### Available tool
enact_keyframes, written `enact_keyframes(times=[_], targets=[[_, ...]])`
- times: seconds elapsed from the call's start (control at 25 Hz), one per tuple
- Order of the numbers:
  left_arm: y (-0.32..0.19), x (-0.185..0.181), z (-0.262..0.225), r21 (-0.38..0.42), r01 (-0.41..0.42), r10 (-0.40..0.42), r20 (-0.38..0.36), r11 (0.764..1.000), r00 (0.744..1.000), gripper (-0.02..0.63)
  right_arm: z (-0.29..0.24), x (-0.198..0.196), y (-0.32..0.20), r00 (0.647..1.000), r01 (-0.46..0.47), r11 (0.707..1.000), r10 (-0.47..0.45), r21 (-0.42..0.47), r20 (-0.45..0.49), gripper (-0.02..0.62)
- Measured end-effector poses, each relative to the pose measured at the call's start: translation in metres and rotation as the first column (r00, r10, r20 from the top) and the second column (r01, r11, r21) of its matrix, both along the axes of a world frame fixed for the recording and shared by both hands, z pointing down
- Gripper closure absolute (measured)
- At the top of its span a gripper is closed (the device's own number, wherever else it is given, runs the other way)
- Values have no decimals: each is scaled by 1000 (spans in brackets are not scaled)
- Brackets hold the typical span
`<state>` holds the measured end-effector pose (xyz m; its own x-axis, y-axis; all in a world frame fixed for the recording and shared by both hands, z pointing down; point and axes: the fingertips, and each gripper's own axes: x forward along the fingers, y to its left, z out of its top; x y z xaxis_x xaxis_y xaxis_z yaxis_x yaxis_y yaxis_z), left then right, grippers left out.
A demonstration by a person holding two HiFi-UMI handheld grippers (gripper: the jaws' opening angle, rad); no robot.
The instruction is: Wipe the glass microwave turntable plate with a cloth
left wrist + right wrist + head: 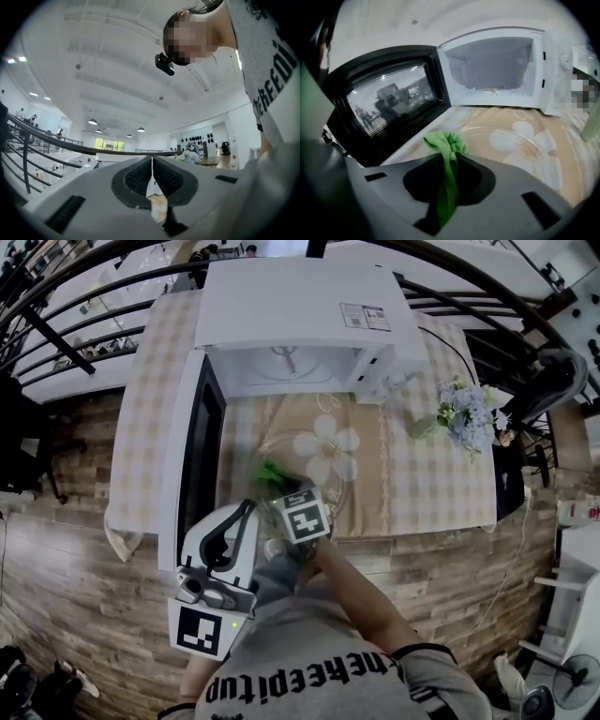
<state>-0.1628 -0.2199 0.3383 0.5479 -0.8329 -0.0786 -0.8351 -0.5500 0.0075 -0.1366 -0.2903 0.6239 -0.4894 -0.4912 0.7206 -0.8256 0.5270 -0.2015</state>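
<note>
1. Left gripper (151,174), nearest the person's chest, has its ribbed dark pads pressed together on nothing; its own view tilts up to ceiling and railing only
2. Right gripper (449,161) pinches a soft green cloth (446,143), bunched past the tips over the plate; whether they touch is unclear
3. The round, clear glass plate (495,126) lies on a flowered mat (370,484) by the table's (441,484) front edge, its rim faint and its near part hidden
4. White boxy microwave (300,306) at the back edge has its door (389,101) swung left; only the right gripper view shows the door's mesh window
</note>
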Motion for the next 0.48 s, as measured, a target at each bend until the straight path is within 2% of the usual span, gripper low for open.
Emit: enact_keyframes(times=[0.2, 0.48], targets=[[3, 10, -2, 7, -27, 27, -6, 1000, 1000, 594, 3, 71, -12, 988, -154, 988, 154, 9, -19, 546], [8, 15, -4, 16, -44, 44, -5, 999, 999, 594, 4, 147, -14, 949, -308, 951, 309, 20, -63, 546]])
